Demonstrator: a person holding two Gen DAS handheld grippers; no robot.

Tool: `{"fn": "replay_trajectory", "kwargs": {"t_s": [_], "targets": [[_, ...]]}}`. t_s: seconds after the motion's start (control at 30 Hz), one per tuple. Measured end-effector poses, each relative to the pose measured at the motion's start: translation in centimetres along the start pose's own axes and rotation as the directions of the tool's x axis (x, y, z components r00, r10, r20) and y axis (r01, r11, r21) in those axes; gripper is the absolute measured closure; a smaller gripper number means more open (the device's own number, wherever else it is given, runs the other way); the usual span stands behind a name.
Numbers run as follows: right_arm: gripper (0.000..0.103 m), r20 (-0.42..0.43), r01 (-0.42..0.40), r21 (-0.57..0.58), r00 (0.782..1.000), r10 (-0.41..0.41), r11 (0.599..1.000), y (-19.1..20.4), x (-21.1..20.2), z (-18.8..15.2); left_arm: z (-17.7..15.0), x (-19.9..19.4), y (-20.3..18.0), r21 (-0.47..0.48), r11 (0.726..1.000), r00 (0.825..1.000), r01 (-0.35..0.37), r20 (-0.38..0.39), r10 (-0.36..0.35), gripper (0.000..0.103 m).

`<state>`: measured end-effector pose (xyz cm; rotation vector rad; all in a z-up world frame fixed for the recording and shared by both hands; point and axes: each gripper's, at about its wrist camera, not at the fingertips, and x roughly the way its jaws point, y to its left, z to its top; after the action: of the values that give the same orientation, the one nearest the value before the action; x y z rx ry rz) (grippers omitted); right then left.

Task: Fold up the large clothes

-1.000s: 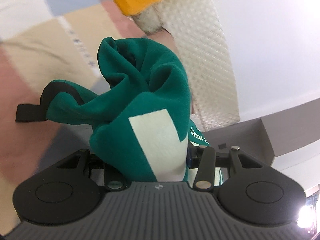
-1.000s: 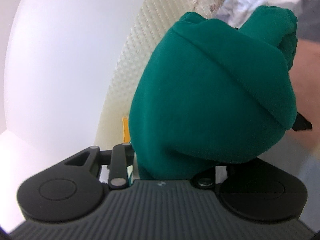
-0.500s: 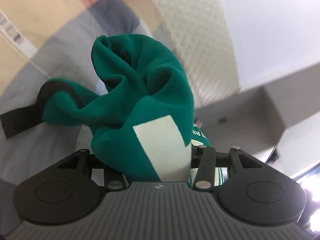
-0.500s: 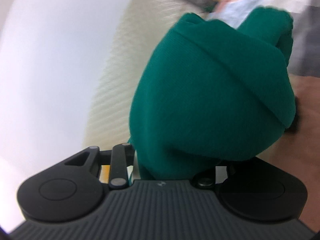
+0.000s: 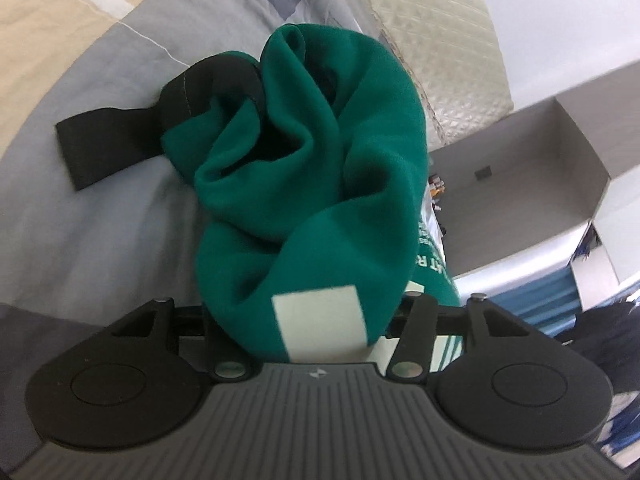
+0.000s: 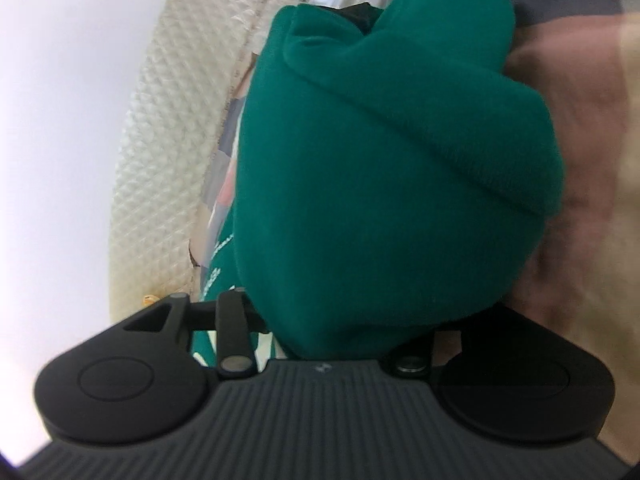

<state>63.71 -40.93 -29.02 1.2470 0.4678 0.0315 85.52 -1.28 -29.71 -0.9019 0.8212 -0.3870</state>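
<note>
A bunched dark green garment (image 5: 320, 180) with pale print and a white patch fills the space between the jaws of my left gripper (image 5: 316, 264) and hides its fingers. Its far end, with a black strap (image 5: 108, 136), lies on the grey part of the bedspread (image 5: 80, 232). The left jaws are opening with the cloth between them. In the right wrist view another thick wad of the green garment (image 6: 392, 168) bulges over my right gripper (image 6: 340, 280) and covers its fingers. Those jaws are opening too, cloth still between them.
A cream quilted headboard (image 5: 440, 40) stands behind the garment, with a white wall (image 6: 60, 120) beyond it. A grey open shelf unit (image 5: 540, 168) sits to the right of the bed. Patchwork bedspread in beige and pink (image 6: 580, 168) lies under the right side.
Both grippers have come down with the garment, and the bed now sits close beneath. In the left view the cloth has slumped forward onto the bedspread and the white patch has slid lower.
</note>
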Motion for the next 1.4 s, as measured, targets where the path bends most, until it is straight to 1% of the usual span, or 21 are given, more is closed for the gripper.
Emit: {"fn": "replay_trajectory", "kwargs": {"t_s": [0.07, 0.1, 0.13, 0.17, 0.23, 0.27, 0.37, 0.47, 0.6, 0.7, 0.73, 0.8, 0.83, 0.93, 1.07, 1.1, 1.13, 1.2, 1.23, 1.33, 1.4], "targets": [[0.048, 0.016, 0.013, -0.005, 1.000, -0.013, 1.000, 0.8, 2.1, 1.3, -0.1, -0.1, 0.2, 0.002, 1.000, 1.000, -0.002, 0.000, 0.002, 0.043], [0.048, 0.021, 0.019, 0.000, 1.000, -0.019, 1.000, 0.9, 2.2, 1.2, 0.1, -0.1, 0.1, 0.001, 1.000, 1.000, -0.007, -0.002, 0.007, 0.043], [0.047, 0.021, 0.026, 0.009, 0.999, -0.026, 1.000, 1.8, 3.6, 2.6, 0.2, -0.2, -0.2, -0.002, 1.000, 1.000, -0.015, -0.005, 0.015, 0.042], [0.046, 0.017, 0.038, 0.023, 0.999, -0.038, 0.999, 2.1, 3.7, 2.7, 0.2, -0.4, -0.5, -0.002, 1.000, 1.000, -0.025, -0.007, 0.025, 0.042], [0.044, 0.002, 0.070, 0.047, 0.998, -0.070, 0.996, 2.8, 3.6, 2.9, 0.5, -0.6, -1.2, 0.000, 0.998, 0.998, -0.062, -0.019, 0.062, 0.040], [0.044, -0.008, 0.089, 0.057, 0.996, -0.089, 0.994, 3.2, 3.5, 3.0, 0.4, -0.1, -2.5, -0.002, 0.997, 0.997, -0.080, -0.026, 0.079, 0.038], [0.043, -0.027, 0.146, 0.064, 0.989, -0.145, 0.987, 4.2, 2.5, 3.1, -0.1, -1.7, -4.4, 0.009, 0.993, 0.992, -0.120, -0.046, 0.121, 0.037], [0.043, -0.038, 0.188, 0.036, 0.982, -0.186, 0.982, 5.5, 1.6, 3.1, -0.3, -3.0, -6.0, 0.060, 0.982, 0.981, -0.178, -0.066, 0.182, 0.037], [0.043, -0.041, 0.242, -0.010, 0.969, -0.242, 0.970, 7.9, -0.5, 2.8, -1.2, -6.3, -8.7, 0.108, 0.962, 0.963, -0.250, -0.073, 0.258, 0.037], [0.044, -0.034, 0.240, -0.043, 0.970, -0.241, 0.970, 10.3, -2.7, 2.6, -2.1, -8.3, -10.7, 0.143, 0.955, 0.961, -0.261, -0.058, 0.271, 0.037], [0.044, -0.029, 0.229, -0.065, 0.973, -0.231, 0.971, 11.7, -2.5, 3.0, -2.5, -9.3, -11.5, 0.158, 0.951, 0.959, -0.267, -0.051, 0.278, 0.037], [0.044, -0.020, 0.228, -0.114, 0.973, -0.232, 0.967, 13.3, -4.6, 2.5, -2.9, -10.7, -13.3, 0.193, 0.934, 0.948, -0.299, -0.047, 0.313, 0.038], [0.044, -0.022, 0.218, -0.129, 0.975, -0.223, 0.967, 14.0, -5.5, 2.2, -3.2, -11.6, -14.1, 0.208, 0.930, 0.947, -0.302, -0.045, 0.318, 0.038], [0.044, -0.024, 0.192, -0.180, 0.980, -0.199, 0.965, 15.6, -8.4, 1.8, -4.8, -15.3, -17.0, 0.254, 0.920, 0.949, -0.299, -0.020, 0.314, 0.038], [0.044, -0.023, 0.159, -0.270, 0.985, -0.172, 0.949, 18.5, -12.4, -0.7, -7.8, -21.0, -22.0, 0.358, 0.883, 0.949, -0.304, 0.032, 0.314, 0.038], [0.044, -0.021, 0.155, -0.295, 0.985, -0.168, 0.943, 19.2, -13.4, -1.3, -8.7, -22.6, -23.2, 0.385, 0.870, 0.948, -0.308, 0.046, 0.315, 0.038], [0.044, -0.022, 0.147, -0.320, 0.987, -0.162, 0.936, 18.6, -14.8, -2.2, -9.5, -24.0, -24.3, 0.406, 0.858, 0.946, -0.314, 0.060, 0.318, 0.038], [0.044, -0.020, 0.128, -0.372, 0.989, -0.146, 0.919, 20.0, -16.7, -3.2, -11.3, -26.6, -26.4, 0.459, 0.830, 0.946, -0.316, 0.086, 0.312, 0.038], [0.044, -0.016, 0.122, -0.404, 0.990, -0.140, 0.907, 20.7, -18.6, -4.3, -12.1, -27.8, -27.2, 0.480, 0.819, 0.947, -0.314, 0.098, 0.305, 0.038], [0.044, 0.001, 0.116, -0.506, 0.991, -0.134, 0.855, 22.7, -21.6, -6.2, -14.7, -31.4, -29.4, 0.525, 0.797, 0.953, -0.299, 0.122, 0.277, 0.038], [0.044, 0.016, 0.108, -0.570, 0.993, -0.120, 0.815, 24.1, -23.6, -7.5, -16.9, -33.6, -30.8, 0.584, 0.752, 0.952, -0.305, 0.161, 0.261, 0.038]]}}
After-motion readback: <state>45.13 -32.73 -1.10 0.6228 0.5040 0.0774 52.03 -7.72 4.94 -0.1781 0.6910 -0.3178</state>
